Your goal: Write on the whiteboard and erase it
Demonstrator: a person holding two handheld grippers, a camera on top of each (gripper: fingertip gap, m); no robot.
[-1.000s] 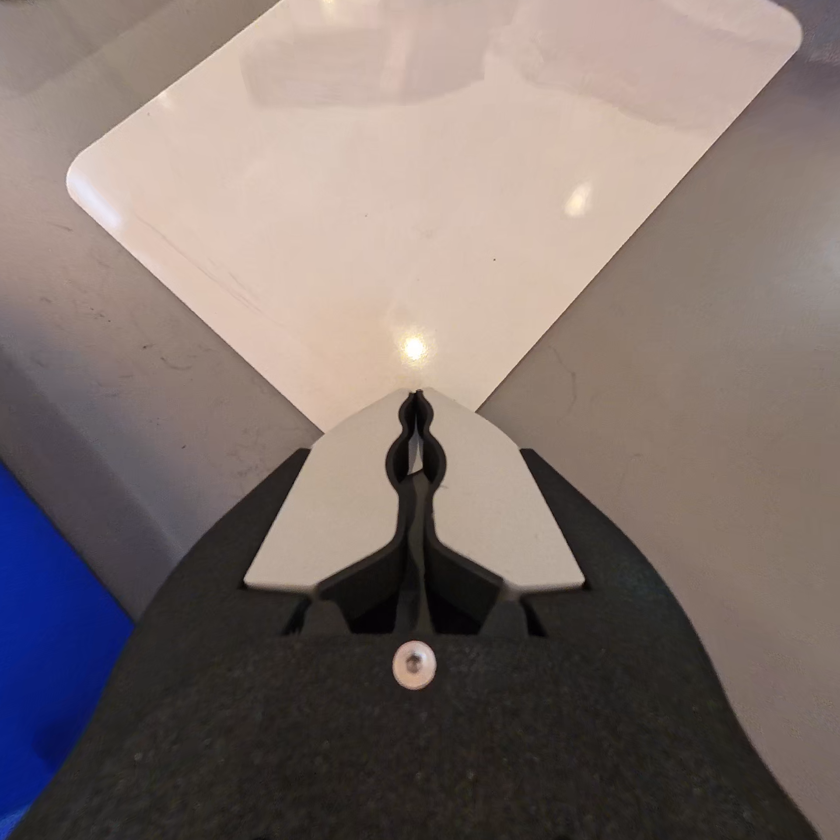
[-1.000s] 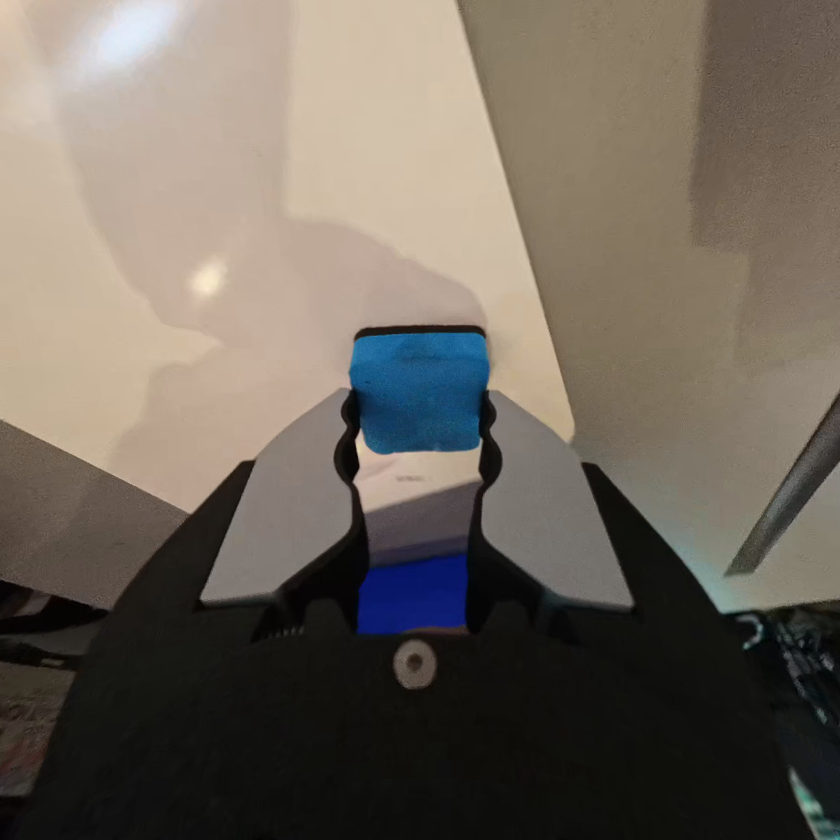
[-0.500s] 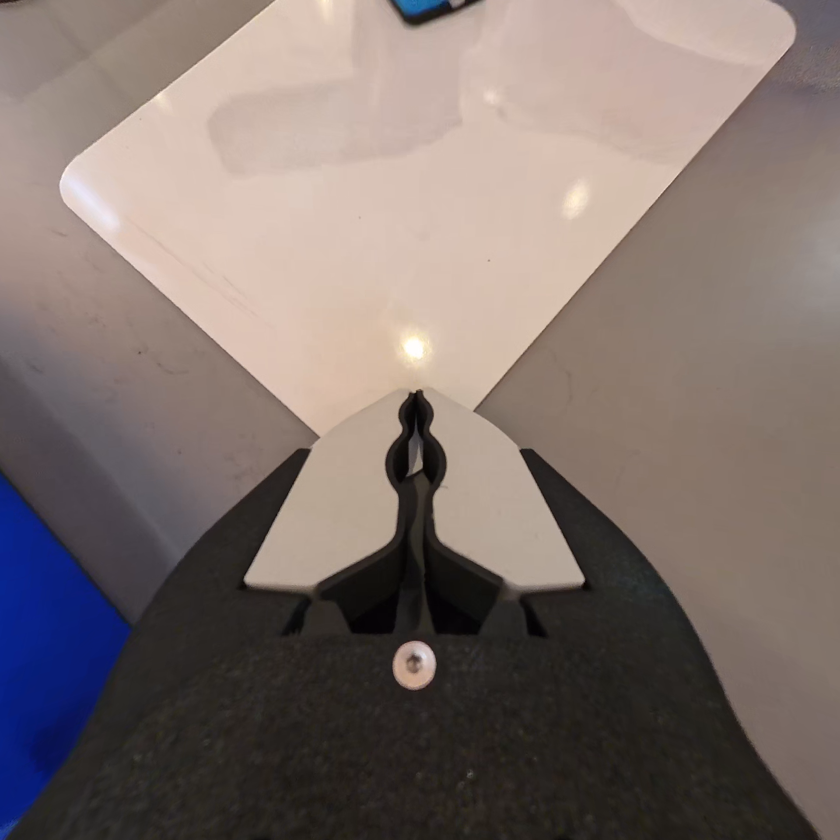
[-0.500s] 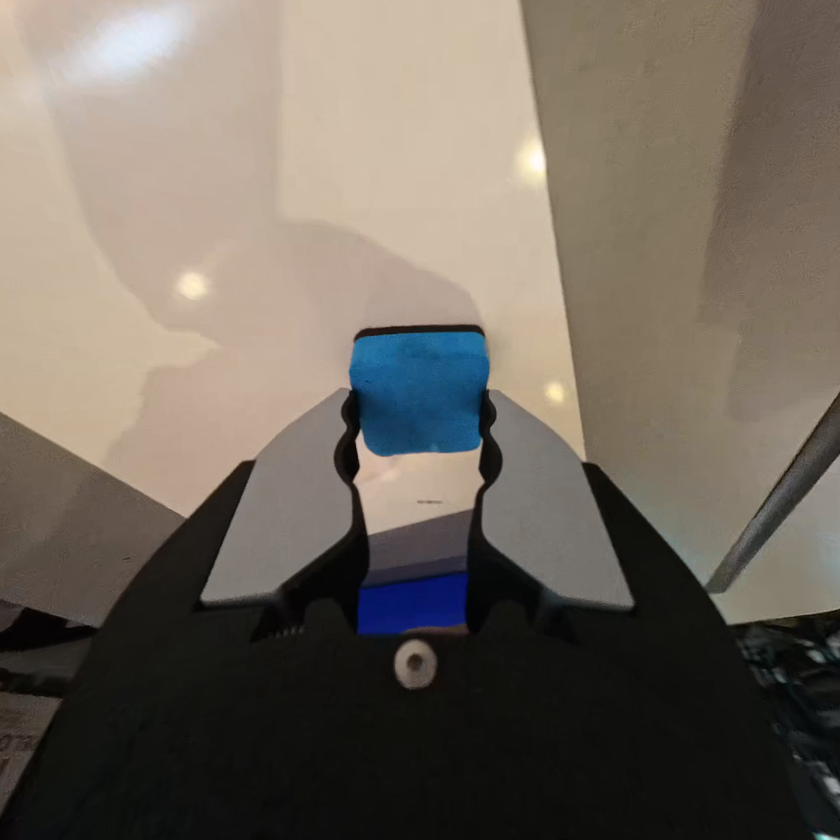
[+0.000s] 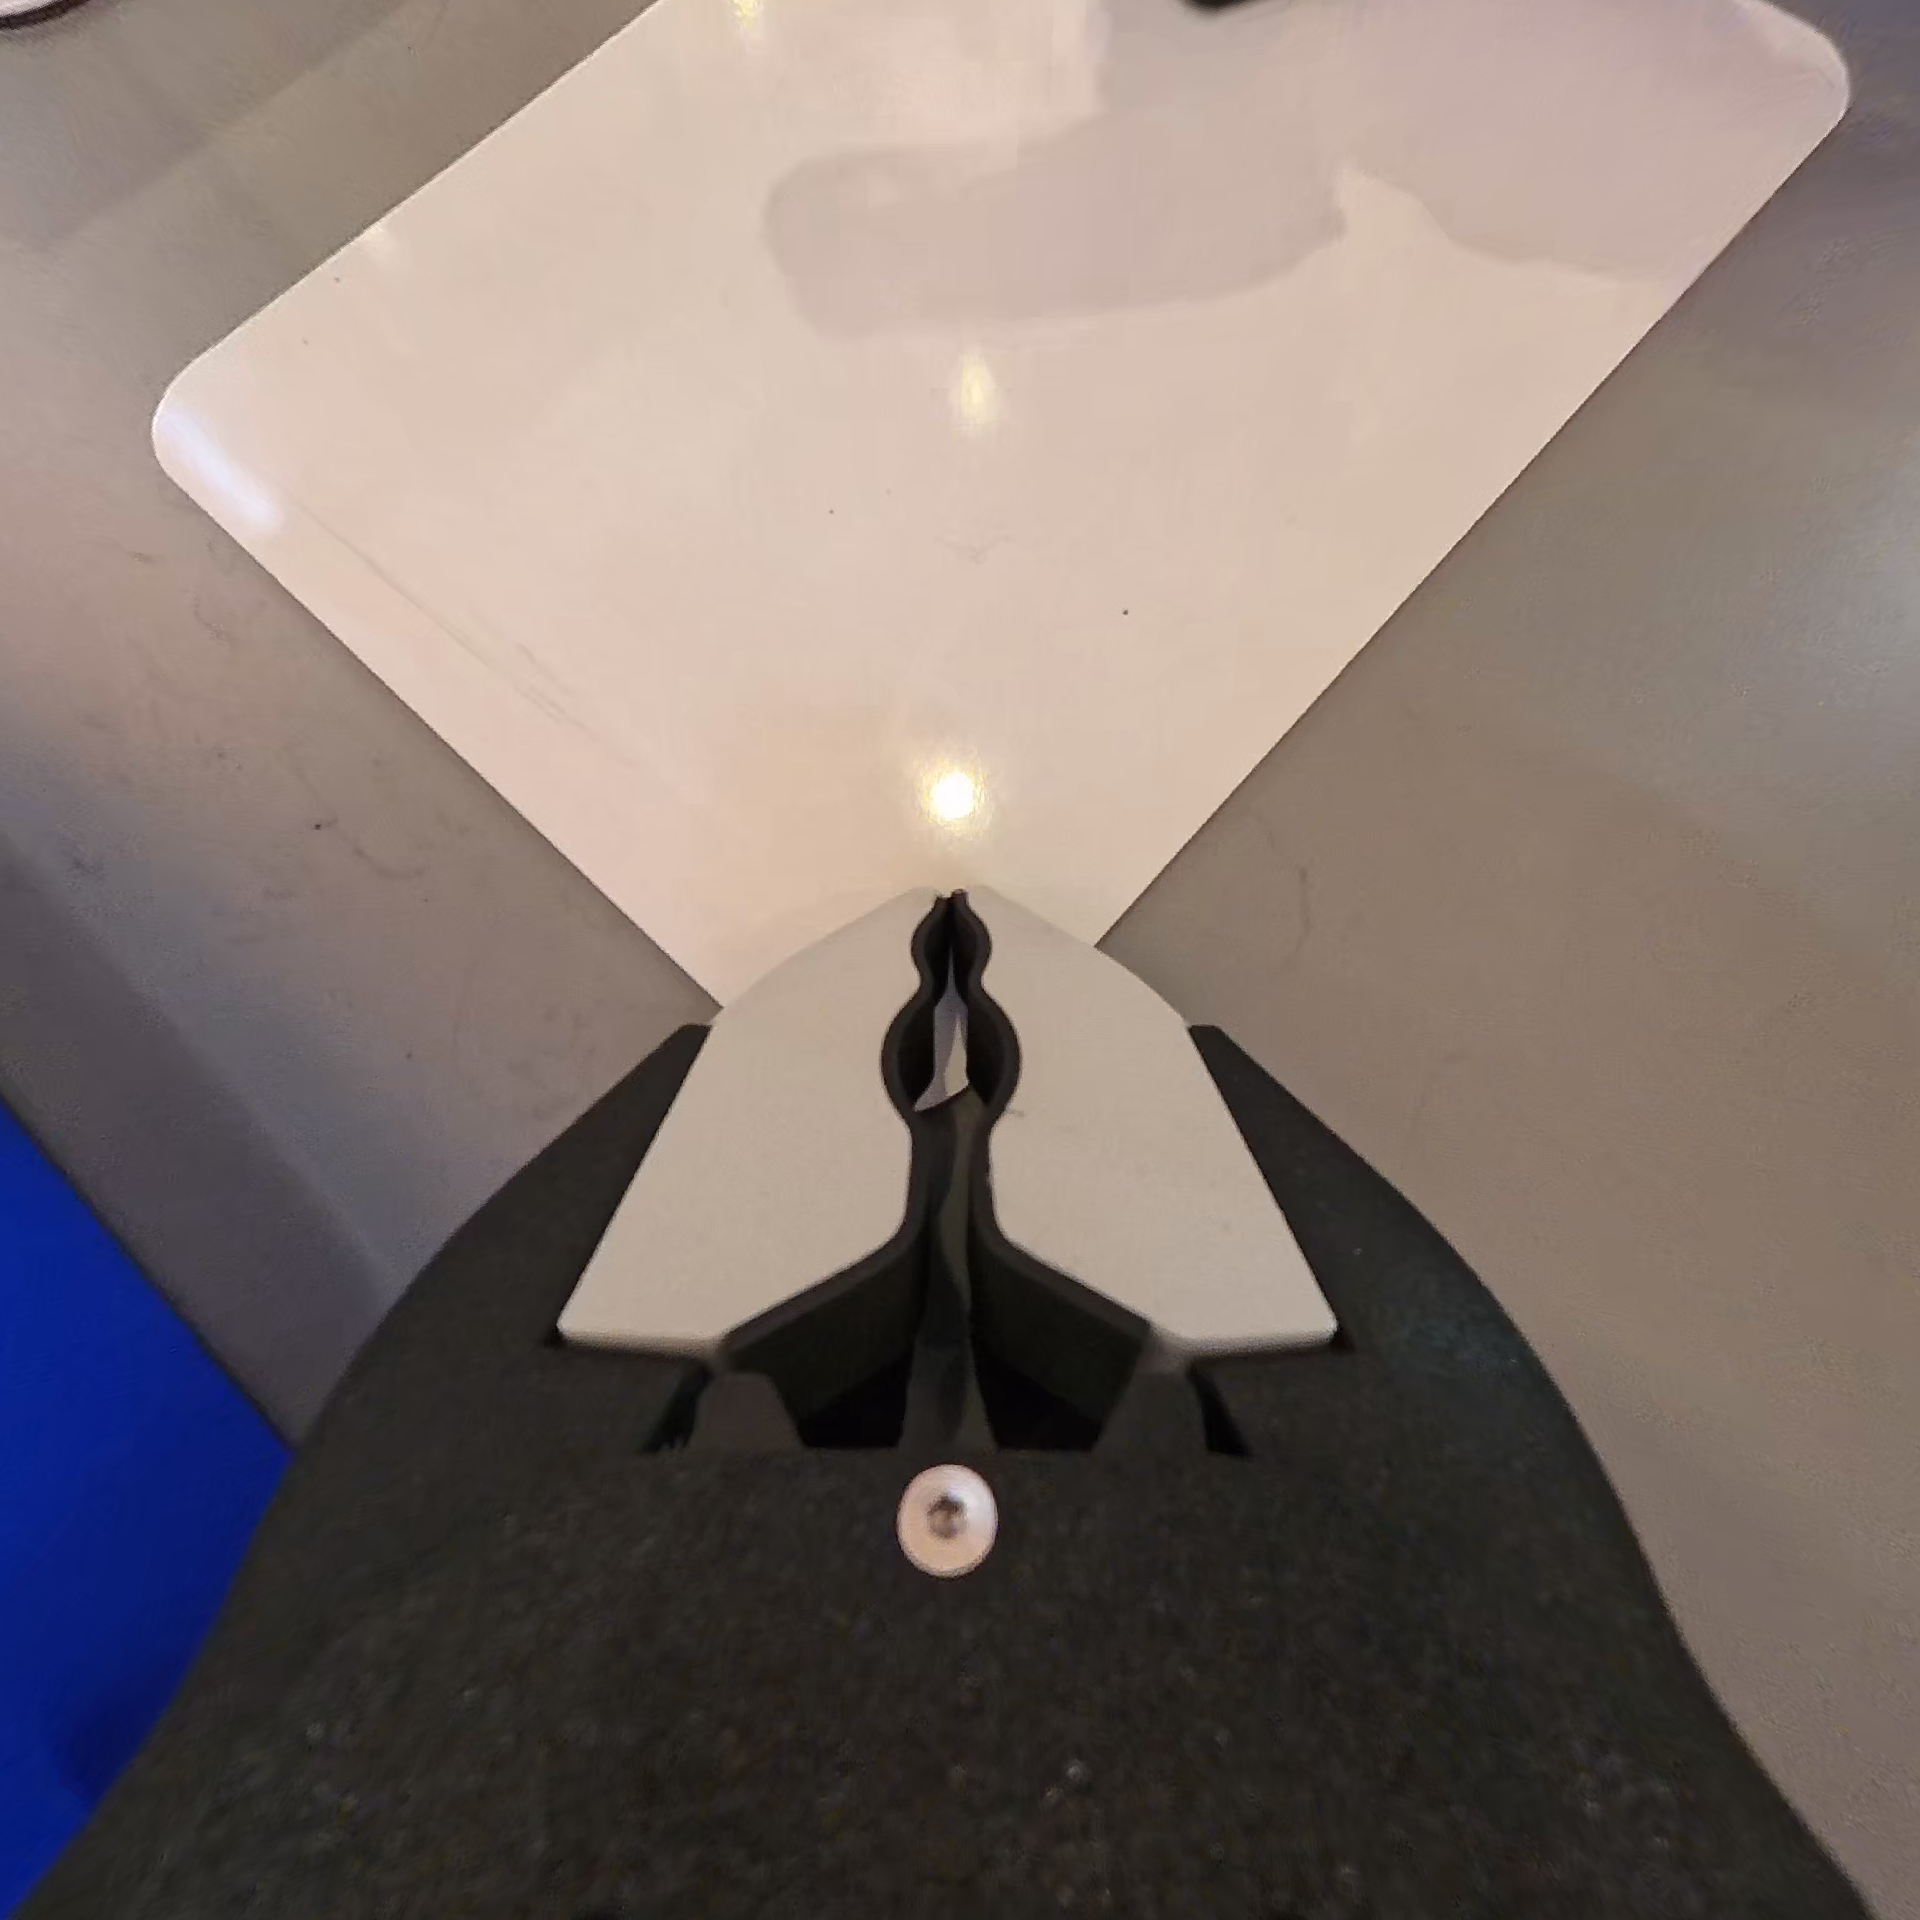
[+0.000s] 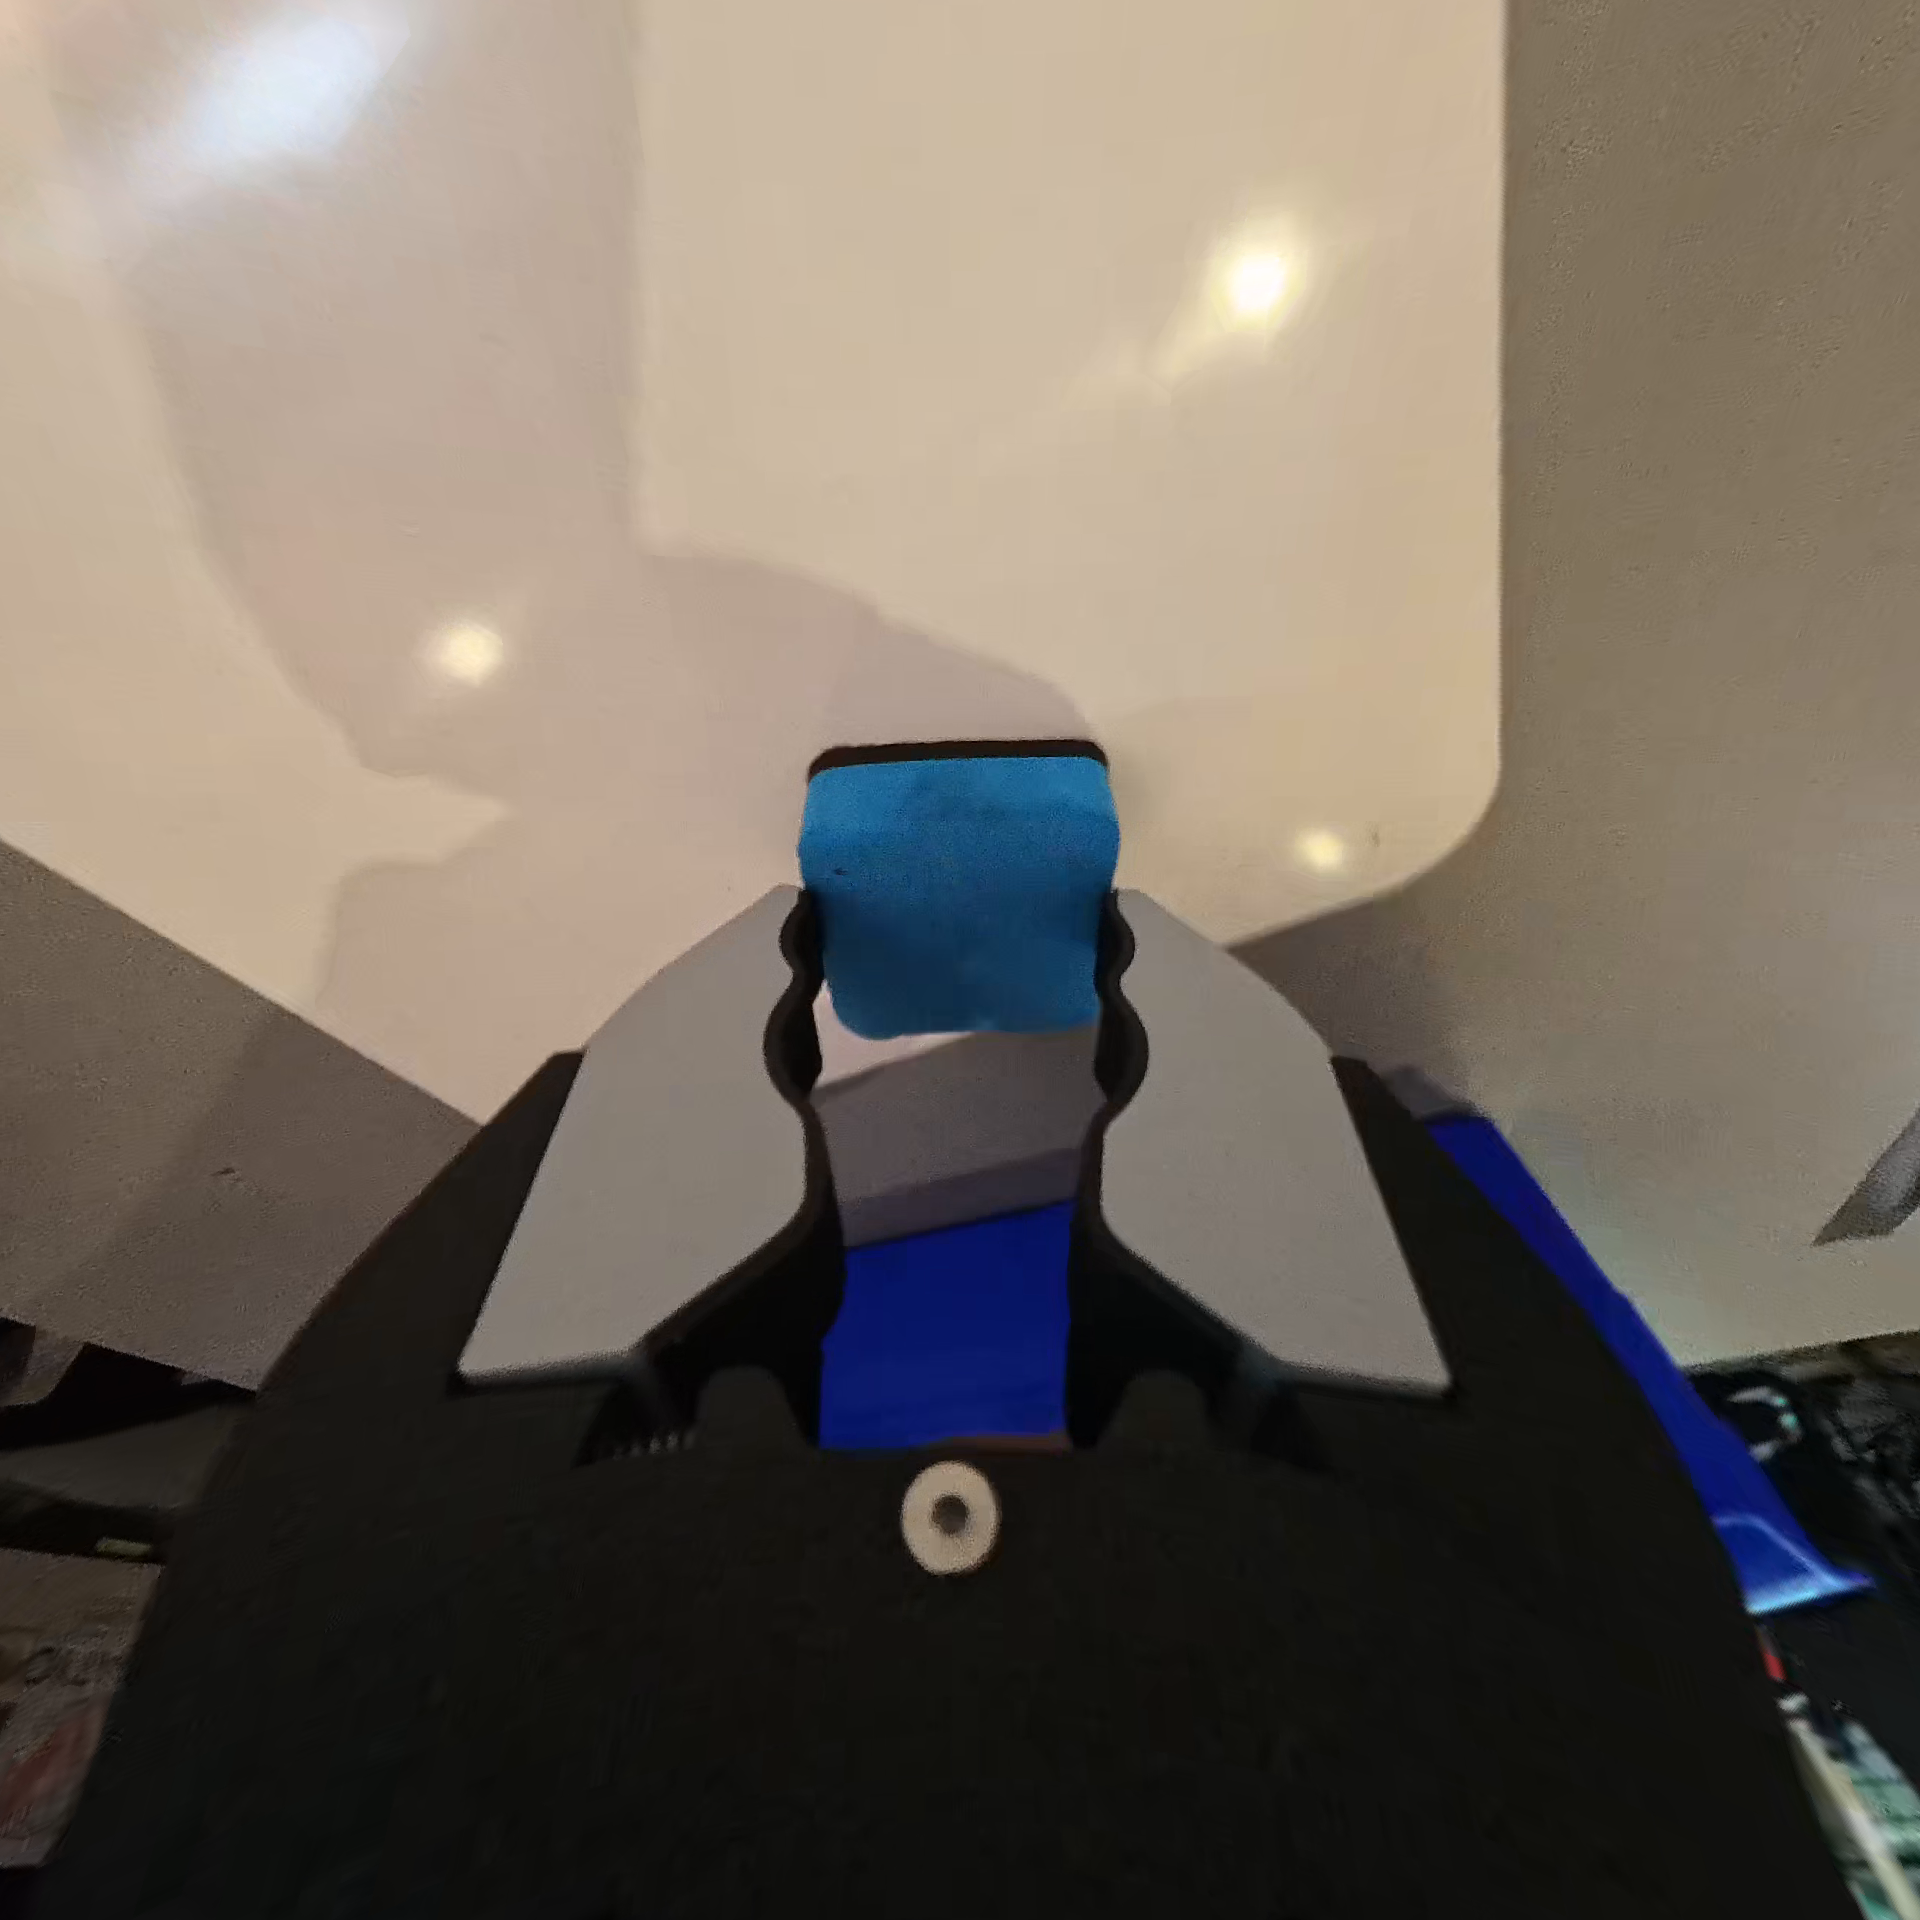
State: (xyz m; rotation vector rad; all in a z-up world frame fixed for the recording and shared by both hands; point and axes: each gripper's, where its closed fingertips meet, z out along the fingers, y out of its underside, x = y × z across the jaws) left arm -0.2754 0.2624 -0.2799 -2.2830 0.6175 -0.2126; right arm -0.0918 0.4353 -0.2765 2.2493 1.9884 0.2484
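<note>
Grey table (image 5: 1558, 831) bears whiteboard (image 5: 727, 499); left claw (image 5: 951, 894) closed, empty; right claw (image 6: 951, 925) grips blue eraser (image 6: 951, 894).

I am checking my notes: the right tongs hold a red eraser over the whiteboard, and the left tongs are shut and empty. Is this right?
One detail is wrong: the eraser is blue, not red, as the right wrist view shows. The rest holds: the right tongs grip it over the whiteboard, and the left tongs are shut and empty.

The left gripper (image 5: 951, 896), fingers (image 5: 831, 1122) pressed together, seemingly pins the whiteboard (image 5: 727, 416) corner on the grey table (image 5: 1558, 935).
</note>
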